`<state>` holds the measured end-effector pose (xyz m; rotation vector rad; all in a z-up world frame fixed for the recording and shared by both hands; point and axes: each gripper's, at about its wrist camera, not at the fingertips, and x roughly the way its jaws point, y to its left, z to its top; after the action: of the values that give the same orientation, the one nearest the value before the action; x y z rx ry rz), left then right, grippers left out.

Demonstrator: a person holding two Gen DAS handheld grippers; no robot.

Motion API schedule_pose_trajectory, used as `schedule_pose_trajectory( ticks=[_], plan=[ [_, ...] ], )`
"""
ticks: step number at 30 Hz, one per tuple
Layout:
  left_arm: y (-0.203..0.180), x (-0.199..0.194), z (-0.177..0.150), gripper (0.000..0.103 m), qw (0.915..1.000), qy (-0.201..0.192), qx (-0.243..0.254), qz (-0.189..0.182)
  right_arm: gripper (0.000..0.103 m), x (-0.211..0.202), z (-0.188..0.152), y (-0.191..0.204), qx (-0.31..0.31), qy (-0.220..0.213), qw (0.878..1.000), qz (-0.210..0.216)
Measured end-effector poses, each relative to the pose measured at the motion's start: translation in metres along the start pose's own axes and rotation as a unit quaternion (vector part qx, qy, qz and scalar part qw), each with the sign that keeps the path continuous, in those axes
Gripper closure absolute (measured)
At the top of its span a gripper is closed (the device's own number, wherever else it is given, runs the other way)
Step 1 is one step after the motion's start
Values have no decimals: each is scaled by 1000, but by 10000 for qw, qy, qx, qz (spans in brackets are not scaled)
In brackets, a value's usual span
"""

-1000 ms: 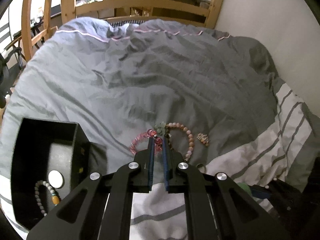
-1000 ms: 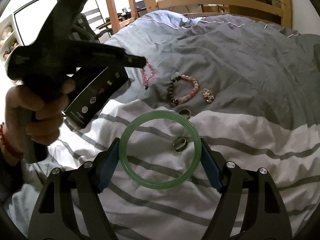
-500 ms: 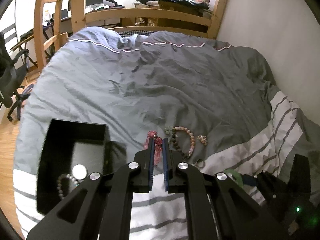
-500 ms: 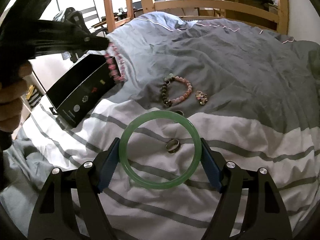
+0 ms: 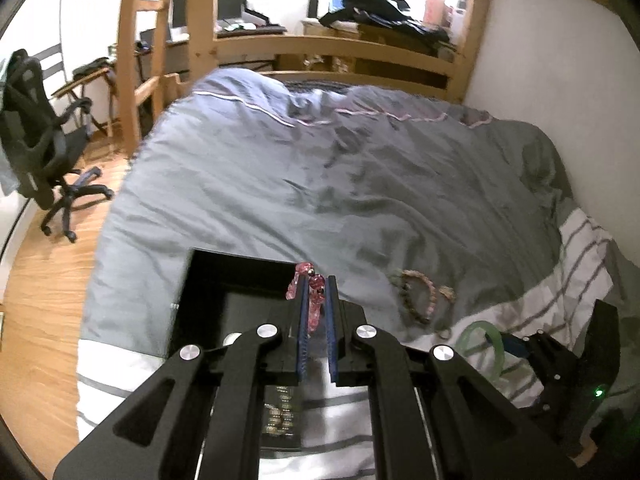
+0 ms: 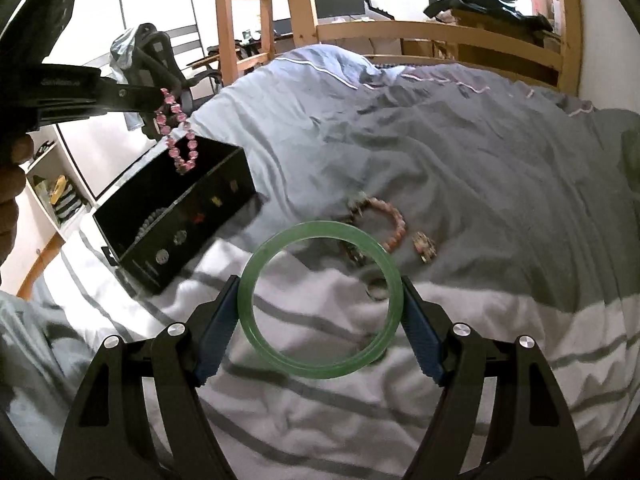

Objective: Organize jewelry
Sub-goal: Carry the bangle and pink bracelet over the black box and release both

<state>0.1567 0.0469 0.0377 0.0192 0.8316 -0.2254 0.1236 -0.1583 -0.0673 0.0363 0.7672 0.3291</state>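
Box (image 6: 176,216) on bed (image 6: 440,152), bracelets (image 6: 384,220) lying right (2 together).

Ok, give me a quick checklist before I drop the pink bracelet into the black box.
1. Left tongs shut on pink bracelet: ok.
2. Bracelet hangs over the black box opening: ok in both views.
3. Room left in the box, which already holds beads: cannot tell.
4. Right tongs holding green bangle clear of the box: ok.
5. Beaded bracelets and ring waiting on the duvet: ok.
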Motion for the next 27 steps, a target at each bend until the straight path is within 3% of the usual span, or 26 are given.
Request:
schedule_pose_trajectory(
  ticks=[13, 27],
  plan=[
    [59, 6, 0, 96, 9986, 182, -319, 384, 28, 8, 18, 61, -480, 77, 9985, 244],
    [104, 37, -12, 95, 9944, 587, -851, 199, 28, 27, 60, 151, -1074, 54, 9924, 600]
  ],
)
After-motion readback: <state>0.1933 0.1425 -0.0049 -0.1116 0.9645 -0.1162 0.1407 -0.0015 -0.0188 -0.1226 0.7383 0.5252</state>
